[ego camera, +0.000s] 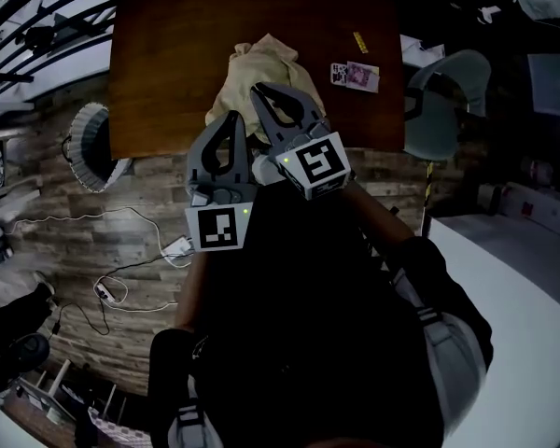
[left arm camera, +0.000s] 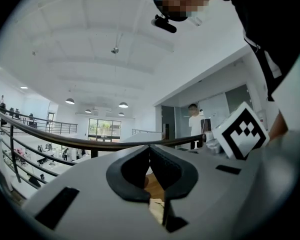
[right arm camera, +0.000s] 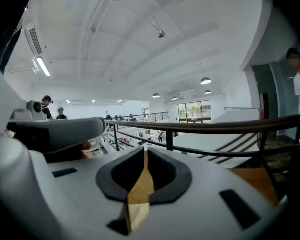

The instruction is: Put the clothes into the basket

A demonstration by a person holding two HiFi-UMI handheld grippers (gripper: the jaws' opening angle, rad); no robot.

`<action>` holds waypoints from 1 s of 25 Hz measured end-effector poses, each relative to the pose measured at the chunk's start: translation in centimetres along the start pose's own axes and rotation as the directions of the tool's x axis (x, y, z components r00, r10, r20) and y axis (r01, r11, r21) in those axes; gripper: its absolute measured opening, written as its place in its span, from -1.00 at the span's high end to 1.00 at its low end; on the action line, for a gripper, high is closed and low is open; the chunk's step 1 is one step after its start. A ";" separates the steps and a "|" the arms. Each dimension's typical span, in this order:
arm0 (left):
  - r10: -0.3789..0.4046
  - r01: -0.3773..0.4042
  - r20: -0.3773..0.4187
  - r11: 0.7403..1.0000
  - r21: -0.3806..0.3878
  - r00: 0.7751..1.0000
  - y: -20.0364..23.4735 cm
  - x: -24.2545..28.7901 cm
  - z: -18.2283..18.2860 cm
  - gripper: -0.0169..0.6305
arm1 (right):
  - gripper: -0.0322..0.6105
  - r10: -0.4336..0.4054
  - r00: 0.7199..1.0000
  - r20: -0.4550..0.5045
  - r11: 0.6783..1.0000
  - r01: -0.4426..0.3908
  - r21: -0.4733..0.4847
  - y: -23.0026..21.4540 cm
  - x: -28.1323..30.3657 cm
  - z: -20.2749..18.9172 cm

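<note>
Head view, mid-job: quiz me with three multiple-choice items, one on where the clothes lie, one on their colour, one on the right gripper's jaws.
1. Where do the clothes lie?
A on the floor; B on the table; C on a shelf.
2. What colour are they?
A beige; B blue; C red.
3. The right gripper is:
A wide open; B shut on the clothes; C shut and empty.

Key:
1 B, the heap sits on the brown tabletop.
2 A, the cloth is pale beige.
3 C, the right gripper view shows its jaws together with nothing between them.
</note>
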State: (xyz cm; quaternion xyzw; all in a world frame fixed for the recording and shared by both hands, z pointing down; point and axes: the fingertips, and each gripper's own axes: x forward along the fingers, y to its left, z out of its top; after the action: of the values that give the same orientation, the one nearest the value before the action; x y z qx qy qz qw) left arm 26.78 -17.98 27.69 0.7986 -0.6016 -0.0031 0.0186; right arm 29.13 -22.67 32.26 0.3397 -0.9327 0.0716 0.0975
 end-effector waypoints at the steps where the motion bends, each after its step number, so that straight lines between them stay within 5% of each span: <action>1: -0.001 0.001 0.000 1.000 -0.001 1.000 -0.2 0.6 0.0 0.91 | 0.86 -0.001 1.000 -0.021 1.000 0.001 0.001 -0.7 0.5 -0.8; 5: -0.015 0.015 -0.006 1.000 0.005 1.000 -0.7 3.0 0.0 0.91 | 0.78 -0.005 0.992 -0.122 1.000 0.008 0.025 -3.3 3.1 -4.8; 9: -0.026 0.026 -0.008 1.000 -0.004 1.000 -0.9 4.6 0.2 0.91 | 0.37 0.025 0.970 -0.242 0.997 -0.008 0.071 -5.0 5.1 -9.4; 25: -0.006 0.006 -0.048 1.000 -0.013 0.999 -0.4 7.5 -0.4 0.91 | -0.51 0.051 0.813 -0.579 0.980 0.069 0.184 -9.9 7.7 -24.0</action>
State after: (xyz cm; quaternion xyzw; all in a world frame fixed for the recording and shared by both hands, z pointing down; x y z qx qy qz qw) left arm 29.23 -25.10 28.18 0.8001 -0.5985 0.0123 0.0381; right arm 33.00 -30.16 58.03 0.3138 -0.8450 0.2632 0.3439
